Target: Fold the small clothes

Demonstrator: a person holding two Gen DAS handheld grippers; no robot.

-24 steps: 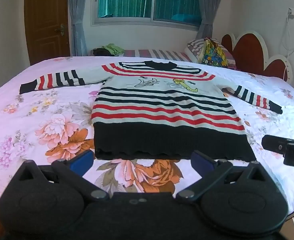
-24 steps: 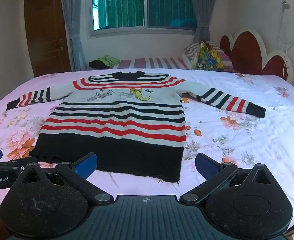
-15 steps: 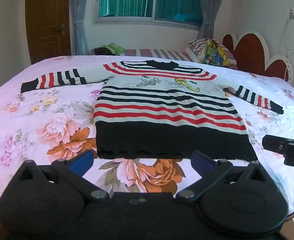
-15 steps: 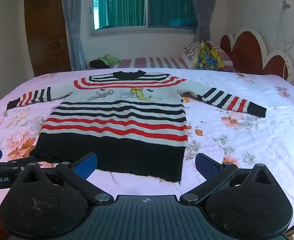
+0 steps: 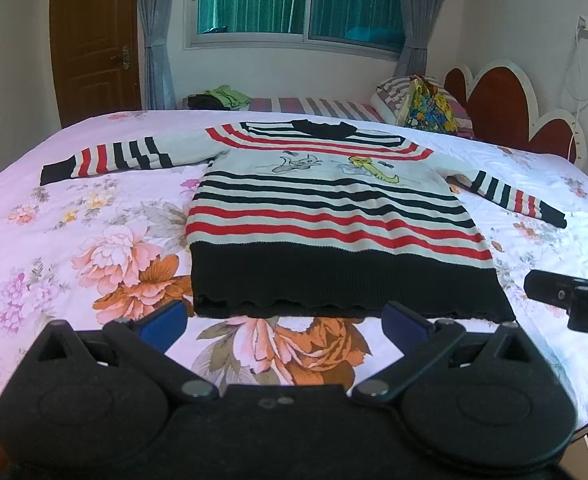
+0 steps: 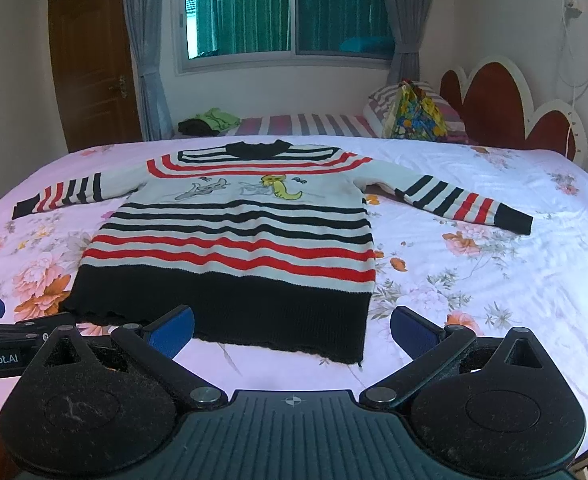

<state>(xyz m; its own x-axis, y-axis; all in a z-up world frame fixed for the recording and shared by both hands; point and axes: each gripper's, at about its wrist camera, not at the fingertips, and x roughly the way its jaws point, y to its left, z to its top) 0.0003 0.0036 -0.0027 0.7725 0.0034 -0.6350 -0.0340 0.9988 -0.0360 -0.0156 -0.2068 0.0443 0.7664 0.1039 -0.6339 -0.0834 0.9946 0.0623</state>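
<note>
- While the sweater (image 5: 326, 232) lies flat, unfolded on the bed (image 5: 73, 240), nothing has changed.
- Left gripper (image 5: 285, 322) and right gripper (image 6: 291, 326), both released, hover at its 6 o'clock hem.

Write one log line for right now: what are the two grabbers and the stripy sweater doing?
left gripper: open, empty | right gripper: open, empty | striped sweater: flat on floral bedsheet, sleeves spread, unfolded

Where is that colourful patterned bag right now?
In both wrist views the colourful bag stands far back on the right, against the striped pillow beside the red headboard, beyond the striped sweater.
</note>
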